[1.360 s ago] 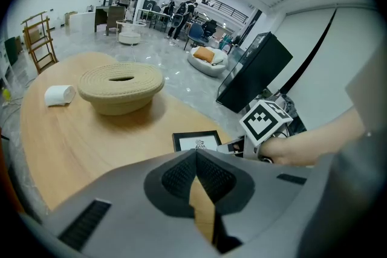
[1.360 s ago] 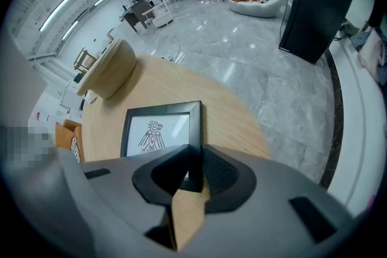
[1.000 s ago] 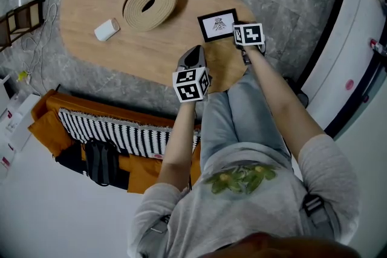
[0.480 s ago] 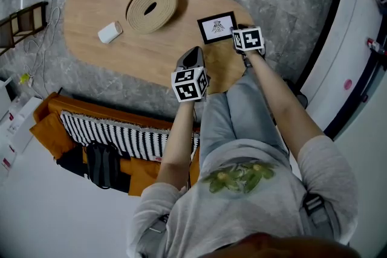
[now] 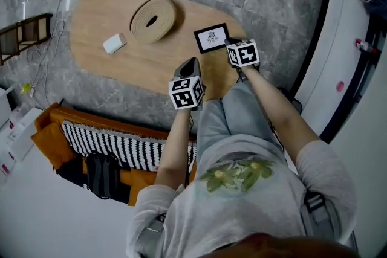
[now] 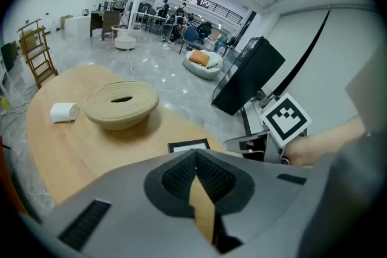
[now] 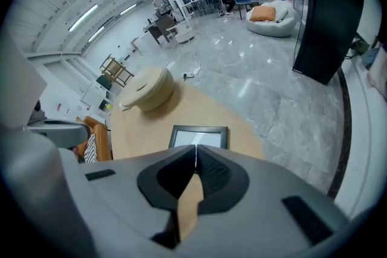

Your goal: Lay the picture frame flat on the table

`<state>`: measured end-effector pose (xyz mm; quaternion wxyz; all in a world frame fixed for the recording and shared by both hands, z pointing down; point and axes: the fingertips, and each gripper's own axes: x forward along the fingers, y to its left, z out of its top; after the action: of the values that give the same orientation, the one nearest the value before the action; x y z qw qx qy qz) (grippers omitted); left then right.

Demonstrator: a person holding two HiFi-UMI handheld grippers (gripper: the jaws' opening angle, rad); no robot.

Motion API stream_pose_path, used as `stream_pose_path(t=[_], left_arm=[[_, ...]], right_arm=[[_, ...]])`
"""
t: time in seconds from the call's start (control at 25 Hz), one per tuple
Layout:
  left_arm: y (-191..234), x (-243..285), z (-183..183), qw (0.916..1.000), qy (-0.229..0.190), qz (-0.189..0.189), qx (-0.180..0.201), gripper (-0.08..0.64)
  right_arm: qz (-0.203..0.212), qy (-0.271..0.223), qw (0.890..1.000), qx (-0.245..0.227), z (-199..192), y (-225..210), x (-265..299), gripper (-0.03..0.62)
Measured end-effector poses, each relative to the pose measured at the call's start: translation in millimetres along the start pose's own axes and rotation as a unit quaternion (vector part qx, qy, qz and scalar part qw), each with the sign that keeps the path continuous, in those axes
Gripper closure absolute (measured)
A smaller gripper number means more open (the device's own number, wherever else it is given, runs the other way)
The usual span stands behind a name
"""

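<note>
The black picture frame (image 5: 211,38) with a white print lies flat on the oval wooden table (image 5: 121,63), near its right end. It also shows ahead in the left gripper view as the frame (image 6: 189,145) and in the right gripper view as the frame (image 7: 198,135). My right gripper (image 5: 231,42) hovers just behind the frame's near right corner. Its jaws (image 7: 195,147) are closing, their tips meet and nothing is between them. My left gripper (image 5: 192,62) is over the table's near edge, shut and empty (image 6: 196,151), a short way from the frame.
A round woven coil (image 5: 153,20) sits mid-table and a small white roll (image 5: 114,43) lies to its left. An orange sofa with a striped cushion (image 5: 91,130) stands below the table. A wooden rack (image 5: 24,33) is on the grey floor at the left.
Both grippers and the frame keep nearly the same places relative to each other. The head view has drifted, so the table now sits a little lower in the picture.
</note>
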<state>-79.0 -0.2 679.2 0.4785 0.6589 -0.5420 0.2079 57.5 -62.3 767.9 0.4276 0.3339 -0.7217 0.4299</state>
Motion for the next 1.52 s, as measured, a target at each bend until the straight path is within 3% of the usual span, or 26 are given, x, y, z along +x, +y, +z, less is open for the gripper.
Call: stream_pose_path(t=[0.28,0.84,1.52], left_arm=[[-21.3,-21.0,0.7,0.9999,-0.005,-0.012,-0.001,0.545],[-42.3,-74.7,21.0,0.9992,-0.035,-0.015,0.009,0.544],[-67.6,-97.7,24.7,0.9985,-0.033,-0.025,0.037,0.543]], right_arm=[[0.021,-0.039,0.999,-0.017,10.4,23.4,-47.9,0.586],[0.041,-0.070,0.995,-0.055,10.9,63.5,-130.1,0.586],[0.048,-0.074,0.993,-0.078,3.7,79.4,-167.3,0.586]])
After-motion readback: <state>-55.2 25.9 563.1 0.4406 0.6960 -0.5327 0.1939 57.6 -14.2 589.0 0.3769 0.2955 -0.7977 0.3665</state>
